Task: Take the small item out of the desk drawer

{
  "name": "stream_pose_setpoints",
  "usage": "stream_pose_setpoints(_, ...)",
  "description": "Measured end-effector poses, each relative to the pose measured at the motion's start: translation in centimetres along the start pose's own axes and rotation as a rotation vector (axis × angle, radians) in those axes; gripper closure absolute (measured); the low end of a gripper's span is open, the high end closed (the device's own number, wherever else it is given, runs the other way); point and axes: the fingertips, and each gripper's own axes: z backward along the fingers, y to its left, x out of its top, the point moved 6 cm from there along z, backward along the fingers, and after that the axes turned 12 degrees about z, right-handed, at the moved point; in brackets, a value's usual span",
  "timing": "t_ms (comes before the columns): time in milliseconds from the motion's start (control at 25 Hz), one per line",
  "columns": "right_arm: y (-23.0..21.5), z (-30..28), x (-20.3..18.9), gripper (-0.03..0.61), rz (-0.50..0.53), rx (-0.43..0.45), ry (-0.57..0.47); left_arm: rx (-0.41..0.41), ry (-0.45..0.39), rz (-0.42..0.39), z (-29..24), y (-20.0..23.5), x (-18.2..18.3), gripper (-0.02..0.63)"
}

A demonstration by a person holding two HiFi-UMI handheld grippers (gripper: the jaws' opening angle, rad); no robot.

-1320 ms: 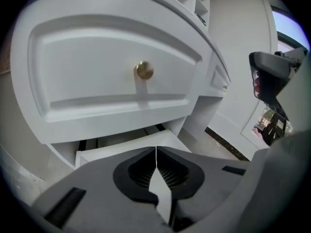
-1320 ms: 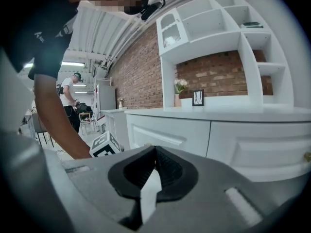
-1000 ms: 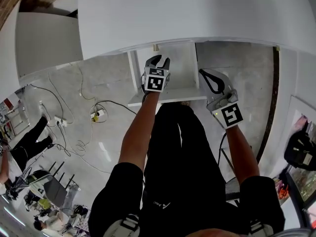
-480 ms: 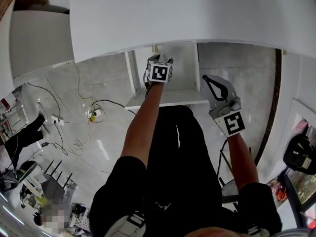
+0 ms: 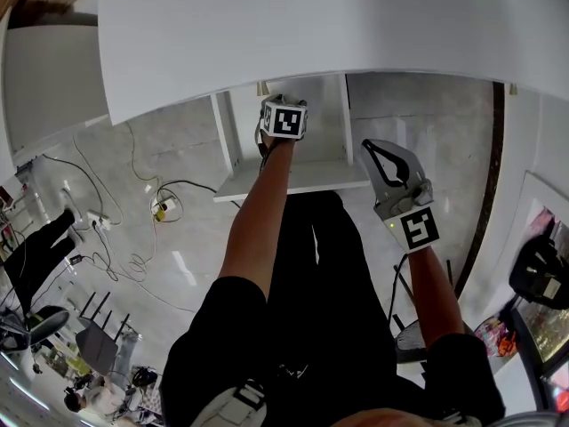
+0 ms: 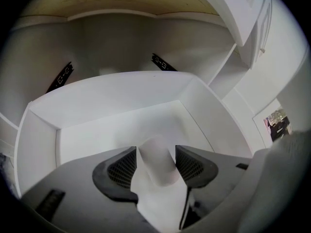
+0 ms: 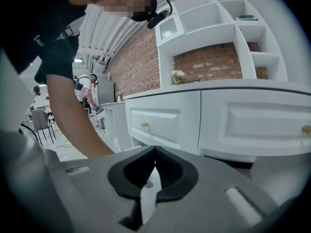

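Note:
The white drawer [image 5: 293,178] is pulled out from under the white desk top [image 5: 311,34]. My left gripper [image 5: 283,100] reaches into it, its fingertips hidden under the desk edge. In the left gripper view a small white cylinder [image 6: 156,166] lies on the drawer floor between the two jaws of my left gripper [image 6: 156,152], filling the gap; the pads [image 6: 124,166] stand wide at its sides and show no squeeze. Around it run the drawer's white walls [image 6: 43,144]. My right gripper [image 5: 368,144] hangs beside the drawer's right corner, shut and empty, jaw tips meeting [image 7: 154,152].
Cables [image 5: 133,185] and a power strip [image 5: 162,210] lie on the floor left of the drawer. White cabinets with knobbed drawers [image 7: 252,120], open shelves and a brick wall [image 7: 141,62] show in the right gripper view. A person [image 5: 36,256] stands far left.
My left gripper has pushed deeper into the drawer, under the desk edge. The right gripper has stayed beside the drawer's right corner.

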Motion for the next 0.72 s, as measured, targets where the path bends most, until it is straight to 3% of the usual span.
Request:
stream_pose_setpoints(120, -0.5, 0.4, -0.5, 0.578, -0.003, -0.006, 0.006, 0.004, 0.007, -0.031, -0.5, -0.3, -0.1, 0.37)
stream_pose_setpoints(200, -0.7, 0.5, -0.7, 0.578, -0.002, -0.011, 0.001, 0.013, 0.01, -0.046, -0.7, -0.2, -0.2, 0.421)
stream_pose_setpoints(400, -0.7, 0.5, -1.3, 0.577, -0.01, -0.005, 0.009, 0.002, 0.007, -0.089, -0.2, -0.2, -0.2, 0.433)
stream_pose_setpoints(720, -0.4, 0.1, 0.4, 0.577, -0.012, -0.004, 0.004, -0.113, -0.082, -0.245, 5.7, -2.5, 0.6, 0.433)
